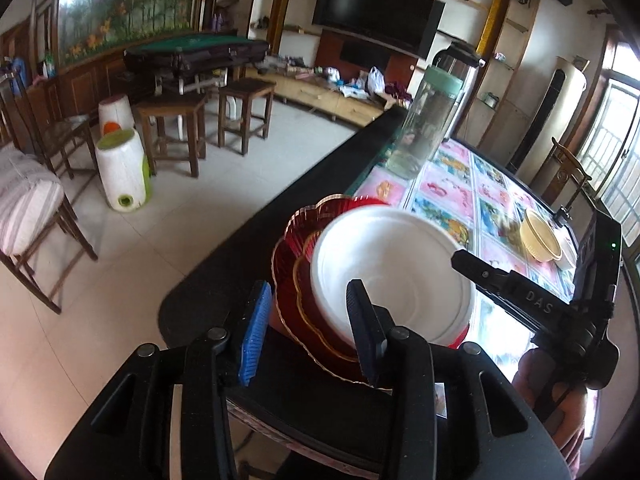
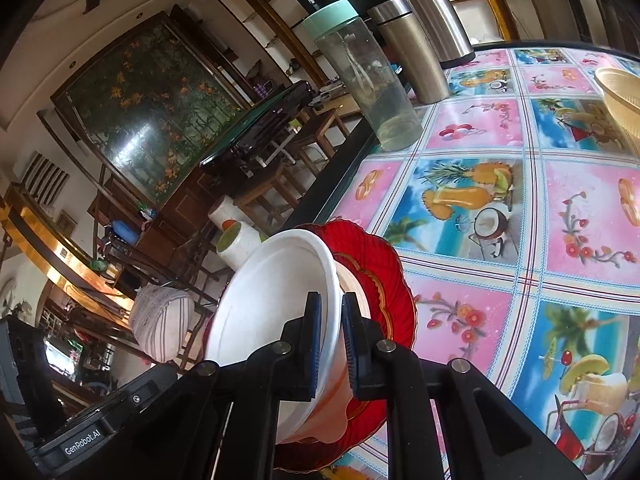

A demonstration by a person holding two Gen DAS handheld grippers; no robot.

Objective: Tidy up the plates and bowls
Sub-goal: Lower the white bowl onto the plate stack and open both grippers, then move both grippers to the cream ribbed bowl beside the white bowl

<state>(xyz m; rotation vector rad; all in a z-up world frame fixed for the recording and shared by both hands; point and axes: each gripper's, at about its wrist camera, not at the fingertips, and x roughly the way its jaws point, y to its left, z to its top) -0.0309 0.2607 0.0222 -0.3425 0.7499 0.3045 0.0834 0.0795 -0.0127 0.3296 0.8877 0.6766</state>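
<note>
1. Right gripper (image 2: 329, 340) pinches the white bowl's (image 2: 276, 300) rim, seemingly to seat it on the red plate (image 2: 380, 264).
2. Left gripper (image 1: 308, 328) stands apart, holding nothing, straddling the plate's edge.
3. Beige bowl (image 1: 540, 240) waits at two o'clock on the table (image 2: 520, 216).

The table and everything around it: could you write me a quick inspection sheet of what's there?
Surface: table under a fruit-print cloth, with a dark edge.
Job's things: white bowl on red plates; beige bowl farther along.
Clutter: clear bottle with a green lid, two steel flasks.
Grippers: left gripper open, straddling the plates' rim; right gripper pinching the white bowl's rim.
Cables: nothing seen.
Surroundings: wooden stools, white plastic stool, television, floral mural.
</note>
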